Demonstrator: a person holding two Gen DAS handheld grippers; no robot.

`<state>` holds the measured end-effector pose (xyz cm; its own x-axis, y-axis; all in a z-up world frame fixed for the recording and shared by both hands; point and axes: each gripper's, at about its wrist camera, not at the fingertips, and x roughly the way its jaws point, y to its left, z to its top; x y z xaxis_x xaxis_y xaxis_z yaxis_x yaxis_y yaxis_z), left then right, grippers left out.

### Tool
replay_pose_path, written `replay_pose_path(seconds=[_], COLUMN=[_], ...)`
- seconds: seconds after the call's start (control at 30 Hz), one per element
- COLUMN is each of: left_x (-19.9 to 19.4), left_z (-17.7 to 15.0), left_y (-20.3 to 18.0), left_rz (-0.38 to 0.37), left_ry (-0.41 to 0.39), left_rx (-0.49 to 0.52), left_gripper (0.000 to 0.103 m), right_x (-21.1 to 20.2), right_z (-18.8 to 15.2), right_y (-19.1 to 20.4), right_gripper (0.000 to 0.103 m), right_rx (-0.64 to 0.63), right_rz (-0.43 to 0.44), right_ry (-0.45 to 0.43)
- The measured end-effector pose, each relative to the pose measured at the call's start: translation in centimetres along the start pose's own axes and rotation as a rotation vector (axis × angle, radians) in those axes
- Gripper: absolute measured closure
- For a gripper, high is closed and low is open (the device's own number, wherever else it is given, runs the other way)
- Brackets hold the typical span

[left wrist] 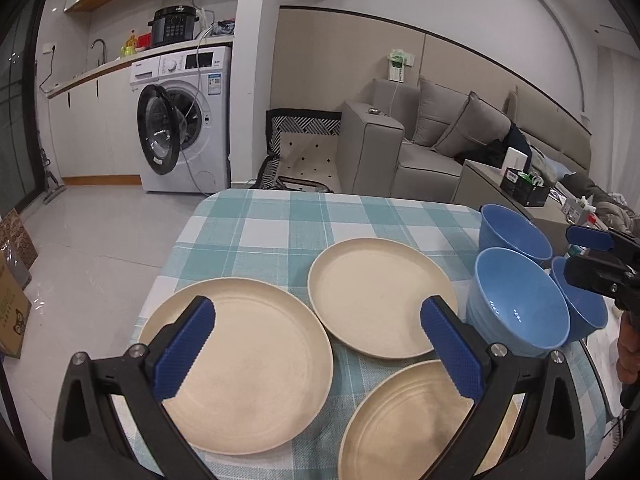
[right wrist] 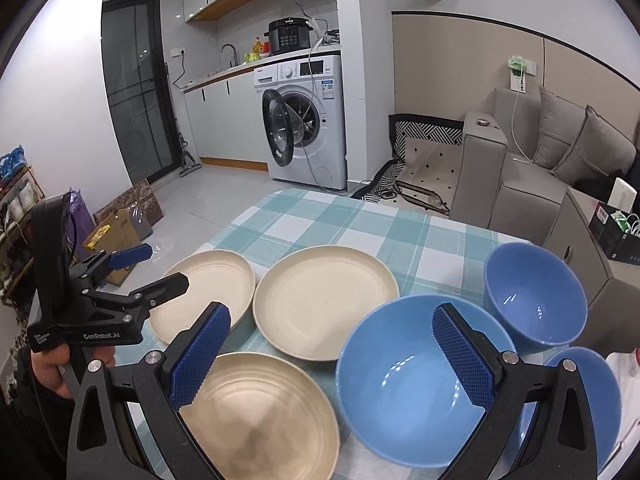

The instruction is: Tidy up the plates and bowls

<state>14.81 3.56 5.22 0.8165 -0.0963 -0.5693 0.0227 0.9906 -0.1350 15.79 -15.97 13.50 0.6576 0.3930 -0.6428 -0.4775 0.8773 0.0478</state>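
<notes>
The surface has a blue-green and white check cloth on it. Three cream plates lie flat on it, and three blue bowls stand on the right.

The left gripper hangs over the near plates. Its blue fingers are spread wide and hold nothing. Under it, on the left, is the left plate. The far plate sits just beside it, in the middle. The near plate is closest to us and its rim looks like it slips under the far plate's near edge.

The right gripper hangs over the near plate and the big bowl. Its fingers are also wide apart and empty. The far bowl stands behind the big bowl, very close to it. The third bowl is at the near right, partly hidden by the gripper.

Behind the surface are a washer with its door open and a grey sofa.
</notes>
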Motion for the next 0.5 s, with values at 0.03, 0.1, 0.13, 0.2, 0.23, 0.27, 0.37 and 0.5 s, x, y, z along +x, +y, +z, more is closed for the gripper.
replay_pose_path(seconds=[0.03, 0.1, 0.13, 0.2, 0.23, 0.27, 0.37, 0.5], left_x=[0.3, 0.8, 1.1, 1.6, 1.8, 2.1, 3.0, 4.2], left_z=[0.2, 0.7, 1.0, 1.4, 1.6, 1.7, 2.4, 3.1], left_y=[0.0, 0.2, 0.2, 0.0, -0.2, -0.3, -0.7, -0.6], left_rz=[0.011, 0.016, 0.007, -0.010, -0.011, -0.006, 0.003, -0.011], left_ry=[0.001, 0.007, 0.013, 0.018, 0.021, 0.023, 0.035, 0.058], left_rx=[-0.006, -0.019, -0.021, -0.018, -0.010, -0.002, 0.020, 0.012], left_gripper=[0.000, 0.000, 0.000, 0.000, 0.000, 0.000, 0.000, 0.000], right_x=[0.2, 0.7, 0.9, 1.6, 1.9, 2.2, 2.9, 3.4], right_z=[0.3, 0.8, 1.1, 1.5, 1.8, 1.9, 2.7, 4.0], right_y=[-0.2, -0.7, -0.8, -1.3, -1.6, -1.8, -2.4, -3.3], right_gripper=[0.000, 0.000, 0.000, 0.000, 0.000, 0.000, 0.000, 0.000], right_rx=[0.001, 0.004, 0.007, 0.015, 0.016, 0.016, 0.019, 0.036], right_rz=[-0.003, -0.008, -0.010, -0.009, -0.010, -0.011, -0.020, -0.038], right_ry=[0.003, 0.016, 0.023, 0.042, 0.050, 0.052, 0.064, 0.077])
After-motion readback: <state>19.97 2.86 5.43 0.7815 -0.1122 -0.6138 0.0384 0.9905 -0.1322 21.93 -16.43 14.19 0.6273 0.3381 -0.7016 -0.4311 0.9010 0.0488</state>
